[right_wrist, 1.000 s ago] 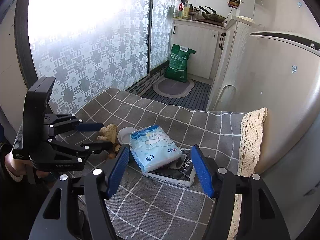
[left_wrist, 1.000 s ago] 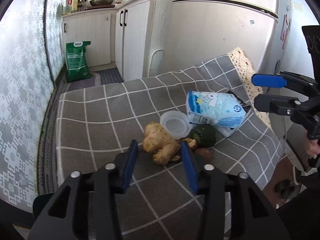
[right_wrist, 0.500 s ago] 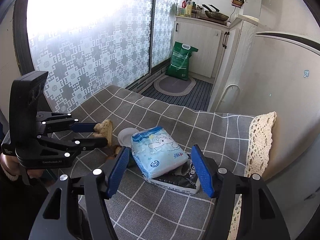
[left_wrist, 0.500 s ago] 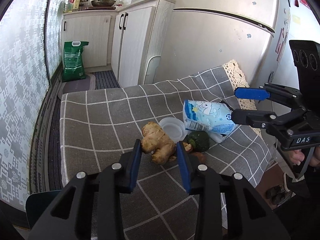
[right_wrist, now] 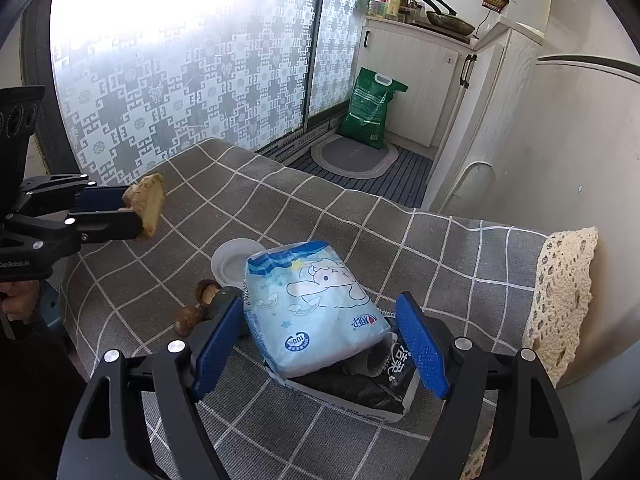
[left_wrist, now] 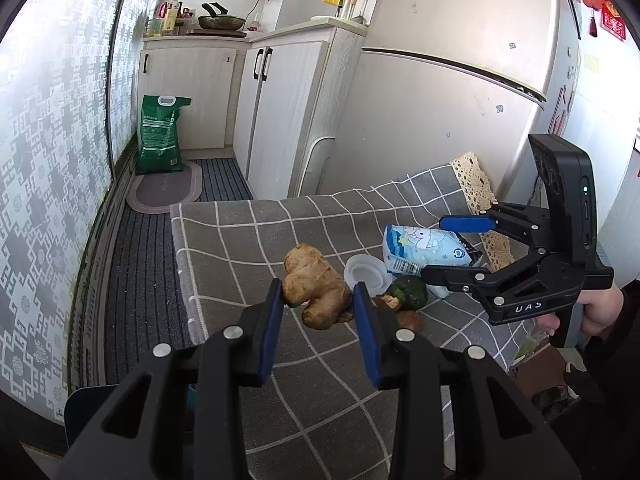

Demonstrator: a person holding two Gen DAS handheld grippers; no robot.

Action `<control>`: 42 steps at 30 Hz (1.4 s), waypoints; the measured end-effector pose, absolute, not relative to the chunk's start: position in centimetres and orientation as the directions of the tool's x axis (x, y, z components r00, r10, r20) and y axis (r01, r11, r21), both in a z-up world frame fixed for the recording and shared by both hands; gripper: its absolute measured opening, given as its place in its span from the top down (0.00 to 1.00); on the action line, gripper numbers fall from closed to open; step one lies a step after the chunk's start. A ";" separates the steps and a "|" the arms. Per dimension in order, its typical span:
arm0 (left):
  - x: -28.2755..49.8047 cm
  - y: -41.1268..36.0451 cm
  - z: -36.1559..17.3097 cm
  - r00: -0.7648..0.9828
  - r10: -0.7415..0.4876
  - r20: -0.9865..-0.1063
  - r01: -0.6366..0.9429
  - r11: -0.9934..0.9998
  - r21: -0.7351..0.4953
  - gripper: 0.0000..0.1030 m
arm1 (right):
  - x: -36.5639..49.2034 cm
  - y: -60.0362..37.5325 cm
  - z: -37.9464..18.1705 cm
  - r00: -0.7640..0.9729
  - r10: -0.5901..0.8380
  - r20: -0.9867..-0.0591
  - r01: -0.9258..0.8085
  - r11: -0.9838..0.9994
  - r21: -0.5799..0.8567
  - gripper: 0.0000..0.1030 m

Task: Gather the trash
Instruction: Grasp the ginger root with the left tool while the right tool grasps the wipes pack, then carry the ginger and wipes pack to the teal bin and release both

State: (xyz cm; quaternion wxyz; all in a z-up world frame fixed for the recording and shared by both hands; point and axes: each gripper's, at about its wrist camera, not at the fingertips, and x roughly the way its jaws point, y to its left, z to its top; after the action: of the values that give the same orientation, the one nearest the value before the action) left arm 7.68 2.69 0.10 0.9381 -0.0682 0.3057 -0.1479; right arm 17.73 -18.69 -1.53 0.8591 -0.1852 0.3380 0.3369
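My left gripper (left_wrist: pixel 318 312) is shut on a knobbly piece of ginger (left_wrist: pixel 316 286) and holds it up off the grey checked cloth (left_wrist: pixel 240 248); the right wrist view shows it lifted at the left (right_wrist: pixel 146 204). My right gripper (right_wrist: pixel 320 344) is open, its blue pads either side of a light-blue tissue pack (right_wrist: pixel 312 304) that lies on a black wrapper (right_wrist: pixel 384 376). A white plastic lid (right_wrist: pixel 232 262), a broccoli piece (left_wrist: pixel 410 290) and brown scraps (right_wrist: pixel 188 318) lie on the cloth.
The cloth-covered table has a lace edge (right_wrist: pixel 564 292) on the right by the fridge (left_wrist: pixel 440 92). White cabinets (left_wrist: pixel 280 100), a green bag (left_wrist: pixel 160 132) and a floor mat (left_wrist: pixel 164 188) stand beyond. Patterned window film (right_wrist: pixel 160 92) lines the left.
My left gripper closed on the ginger and lifted it off the cloth. My right gripper moved closer around the tissue pack, still open.
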 end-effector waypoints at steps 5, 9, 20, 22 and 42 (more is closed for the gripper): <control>7.4 3.5 0.2 0.775 -0.316 -0.547 0.228 0.947 -0.224 0.63 | 18.5 -19.0 -1.8 0.511 0.478 -0.714 -0.703 0.711 -0.027 0.24; 7.0 4.1 0.4 0.782 -0.312 -0.539 0.222 0.948 -0.226 0.63 | 19.0 -19.6 -2.2 0.466 0.511 -0.722 -0.706 0.707 0.045 0.40; 5.7 5.8 1.0 0.815 -0.273 -0.511 0.184 0.958 -0.218 0.63 | 17.9 -19.8 0.0 0.519 0.511 -0.685 -0.686 0.727 0.022 0.46; 5.3 6.5 1.2 0.825 -0.259 -0.502 0.169 0.961 -0.218 0.63 | 17.4 -19.5 0.8 0.531 0.516 -0.672 -0.687 0.726 0.014 0.46; 3.0 15.7 -3.2 0.771 -0.050 -0.634 -0.069 0.984 -0.162 0.63 | 11.7 -8.0 5.7 0.448 0.643 -0.621 -0.802 0.596 0.038 0.46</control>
State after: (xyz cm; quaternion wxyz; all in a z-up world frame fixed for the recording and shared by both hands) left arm 2.97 15.70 -3.24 0.9370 -0.0882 0.3380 0.0049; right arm 11.67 -8.02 5.73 0.8407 -0.1317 0.3018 0.4298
